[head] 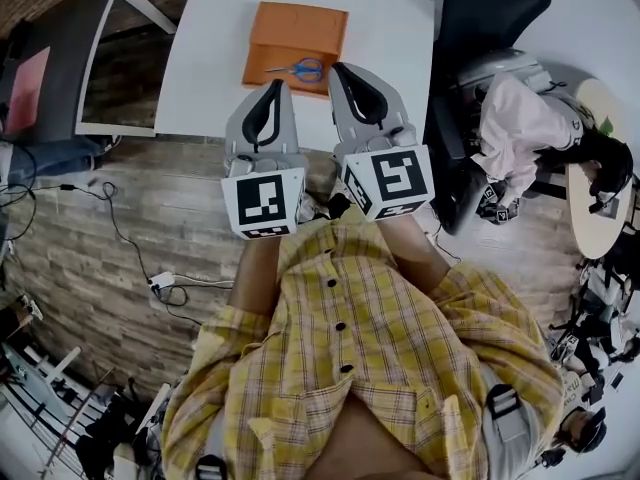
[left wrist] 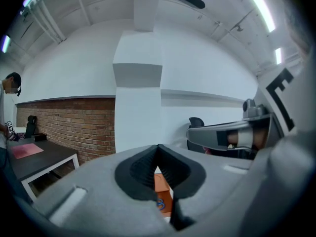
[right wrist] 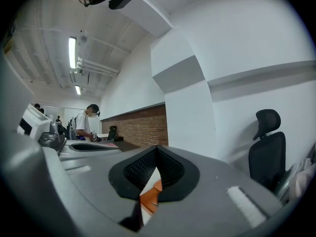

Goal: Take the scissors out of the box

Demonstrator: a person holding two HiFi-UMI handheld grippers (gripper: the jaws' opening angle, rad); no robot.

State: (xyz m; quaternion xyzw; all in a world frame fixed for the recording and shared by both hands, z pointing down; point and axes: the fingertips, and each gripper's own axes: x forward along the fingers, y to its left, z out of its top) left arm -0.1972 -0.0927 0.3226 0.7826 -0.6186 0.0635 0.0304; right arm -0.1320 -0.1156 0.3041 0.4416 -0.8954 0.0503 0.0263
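Observation:
A flat orange box (head: 296, 43) lies on the white table (head: 210, 48), with blue-handled scissors (head: 299, 69) resting on its near part. My left gripper (head: 274, 85) hovers over the table's near edge, just left of the box's near corner, shut and holding nothing. My right gripper (head: 338, 68) is beside it, its tip at the box's right near edge, also shut with nothing in it. Through the left gripper (left wrist: 158, 147) a slice of the box (left wrist: 162, 184) and a blue handle (left wrist: 160, 205) show. Past the right gripper (right wrist: 157, 148) only the box (right wrist: 150, 197) shows.
A black office chair (head: 485, 18) stands at the table's right end, and a person (head: 520, 128) sits beyond it at a round table (head: 590, 218). A dark desk (head: 60, 58) is at the left. Cables and a power strip (head: 160, 283) lie on the wooden floor.

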